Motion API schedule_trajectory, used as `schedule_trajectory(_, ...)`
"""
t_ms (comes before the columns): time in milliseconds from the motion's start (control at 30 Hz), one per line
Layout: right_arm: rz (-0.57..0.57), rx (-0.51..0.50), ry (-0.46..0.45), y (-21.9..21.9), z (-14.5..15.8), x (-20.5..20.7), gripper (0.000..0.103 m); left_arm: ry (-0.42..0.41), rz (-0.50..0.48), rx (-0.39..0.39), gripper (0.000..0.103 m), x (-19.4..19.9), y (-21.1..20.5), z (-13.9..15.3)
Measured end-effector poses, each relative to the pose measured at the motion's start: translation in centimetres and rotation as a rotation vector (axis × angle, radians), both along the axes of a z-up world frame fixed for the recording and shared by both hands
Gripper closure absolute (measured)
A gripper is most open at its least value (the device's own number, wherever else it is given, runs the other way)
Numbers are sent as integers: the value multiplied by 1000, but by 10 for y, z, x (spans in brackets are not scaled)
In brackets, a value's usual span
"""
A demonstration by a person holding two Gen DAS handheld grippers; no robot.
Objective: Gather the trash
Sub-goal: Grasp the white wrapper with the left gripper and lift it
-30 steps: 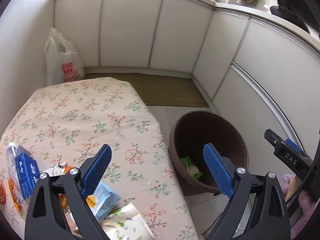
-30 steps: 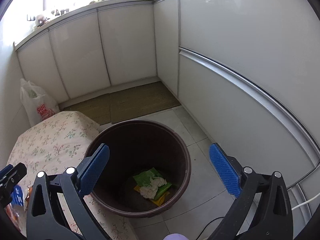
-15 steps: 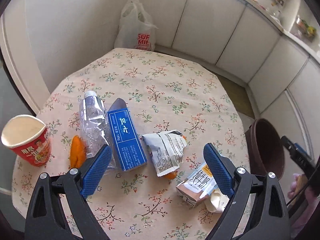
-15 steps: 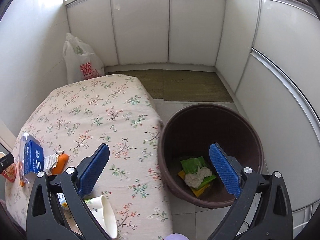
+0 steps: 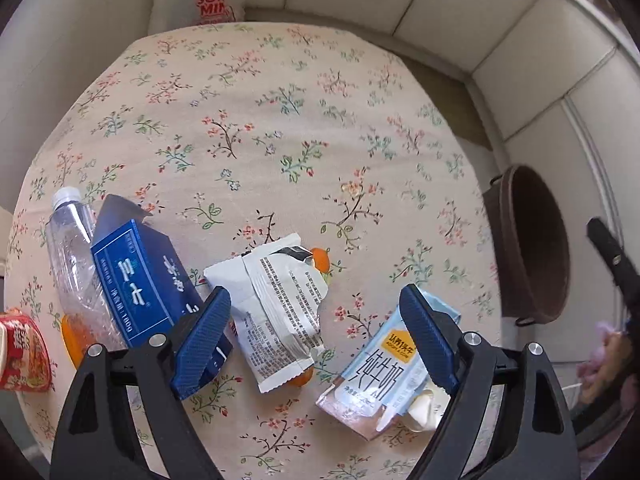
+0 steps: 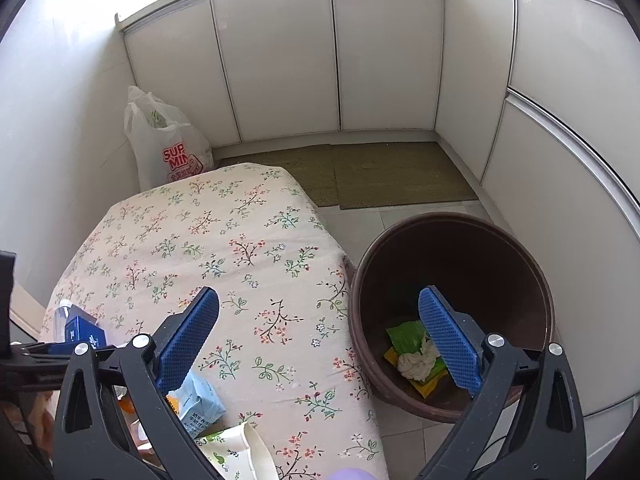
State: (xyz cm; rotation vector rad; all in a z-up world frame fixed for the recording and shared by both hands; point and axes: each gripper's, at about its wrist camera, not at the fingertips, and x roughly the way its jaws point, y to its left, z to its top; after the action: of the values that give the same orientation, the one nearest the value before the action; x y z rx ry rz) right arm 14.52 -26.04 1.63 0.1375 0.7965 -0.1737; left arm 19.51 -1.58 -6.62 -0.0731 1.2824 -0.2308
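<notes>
Left gripper (image 5: 316, 336) has dropped closer to the table since the last frame; the trash fills more of its view. The right view has swung slightly left, with more table and less bin.

Left wrist: jaws spread wide, nothing between the pads, hovering over the white snack wrapper (image 5: 280, 304), which lies flat on the floral tablecloth (image 5: 256, 120). Orange peel (image 5: 320, 260) pokes out at the wrapper's top right edge. Blue carton (image 5: 140, 280) is just left of it, lying over a clear plastic bottle (image 5: 68, 248). Light-blue milk carton (image 5: 384, 368) is to the right, under the right finger. Red instant-noodle cup (image 5: 20, 356) sits at the left edge. Brown bin (image 5: 532, 240) stands on the floor past the table's right side.

Right wrist: right gripper (image 6: 316, 340) is also wide open and empty, straddling the table edge and the bin (image 6: 460, 248). Bin holds green and yellow wrappers (image 6: 404, 336) and a crumpled tissue (image 6: 416, 360). White plastic bag (image 6: 168, 148) stands on the floor behind the table.
</notes>
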Motion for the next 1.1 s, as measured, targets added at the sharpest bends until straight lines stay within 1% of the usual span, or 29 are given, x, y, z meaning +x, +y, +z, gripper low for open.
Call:
schedule_trajectory(100,-4,9,12,-6,-2,1,7,28,-70,152,27,5,-18,-22)
schedule_trajectory(133,-2,10,13,-6,-2,1,7,30,-89,185,32,5,-22,-28)
schedule_trajectory(167,3,10,15,-6,-3,2,7,34,-108,212,39,5,-24,-33)
schedule_trajectory(200,9,11,17,-5,-3,2,7,39,-121,230,43,5,-25,-37)
schedule_trajectory(233,15,12,19,-4,-3,3,7,36,-130,258,49,3,-26,-40)
schedule_trajectory(267,20,12,20,-3,-4,3,7,29,-135,279,57,2,-25,-40)
schedule_trajectory(300,24,15,21,-1,-5,4,7,22,-136,281,58,0,-23,-40)
schedule_trajectory(367,36,17,30,1,-6,6,7,13,-126,253,63,-2,-16,-36)
schedule_trajectory(500,60,14,46,10,-9,9,7,2,-94,193,71,-11,3,-28)
schedule_trajectory(533,67,12,49,13,-10,10,7,-1,-84,175,75,-14,8,-26)
schedule_trajectory(567,72,13,52,15,-11,10,7,-6,-75,149,86,-17,12,-23)
schedule_trajectory(633,88,18,60,21,-12,12,7,-27,-57,110,88,-26,20,-15)
schedule_trajectory(667,94,21,63,24,-12,12,7,-39,-52,102,91,-27,19,-12)
schedule_trajectory(700,101,23,67,27,-13,13,7,-54,-47,100,92,-28,20,-9)
schedule_trajectory(733,111,29,75,31,-14,15,7,-74,-41,95,94,-31,23,-5)
schedule_trajectory(800,136,56,98,39,-18,19,7,-117,-22,57,99,-41,29,6)
schedule_trajectory(900,187,86,141,58,-24,26,7,-175,8,-14,101,-48,43,21)
schedule_trajectory(1033,261,47,186,94,-33,36,7,-283,47,-82,101,-70,56,49)
schedule_trajectory(1100,294,43,215,110,-39,42,7,-355,74,-107,101,-82,67,66)
